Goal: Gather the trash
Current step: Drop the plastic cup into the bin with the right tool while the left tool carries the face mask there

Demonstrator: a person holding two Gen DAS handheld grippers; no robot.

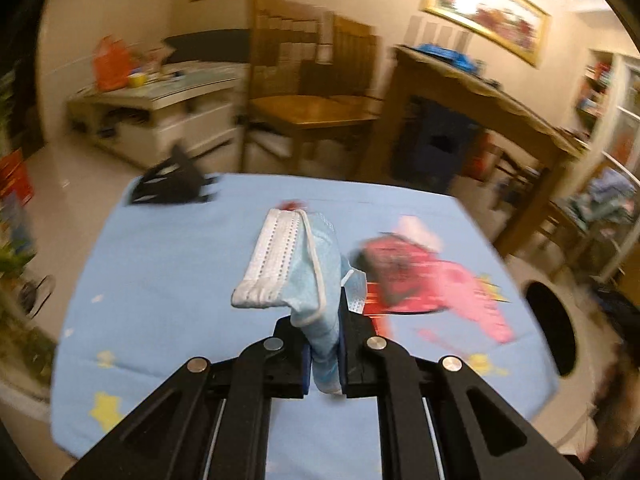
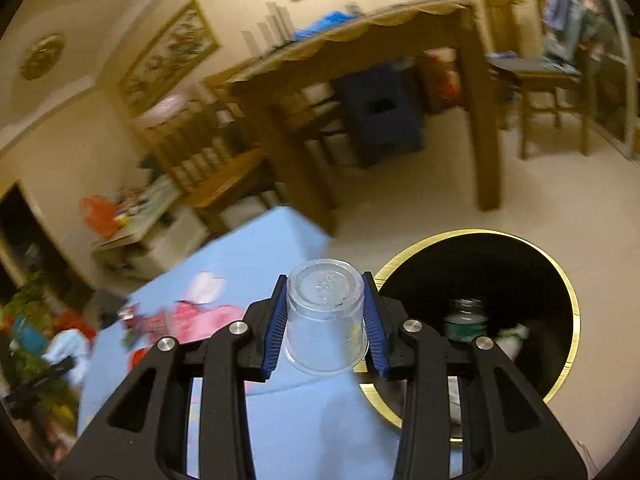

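Observation:
My left gripper (image 1: 324,354) is shut on a crumpled blue and white face mask (image 1: 292,268) and holds it above the light blue tablecloth (image 1: 168,280). A pink and red wrapper (image 1: 432,280) lies on the cloth to the right of it; it also shows in the right wrist view (image 2: 192,316). My right gripper (image 2: 326,320) is shut on a clear plastic cup (image 2: 326,316), held upside down over the table's edge, just left of the black bin with a gold rim (image 2: 568,280). A bottle (image 2: 466,318) and other trash lie inside the bin.
A black object (image 1: 172,180) sits at the cloth's far left corner. The bin's opening (image 1: 554,328) stands off the table's right side. A wooden table (image 2: 360,40), chairs (image 1: 316,108) and a white low cabinet (image 1: 160,108) stand behind on the tiled floor.

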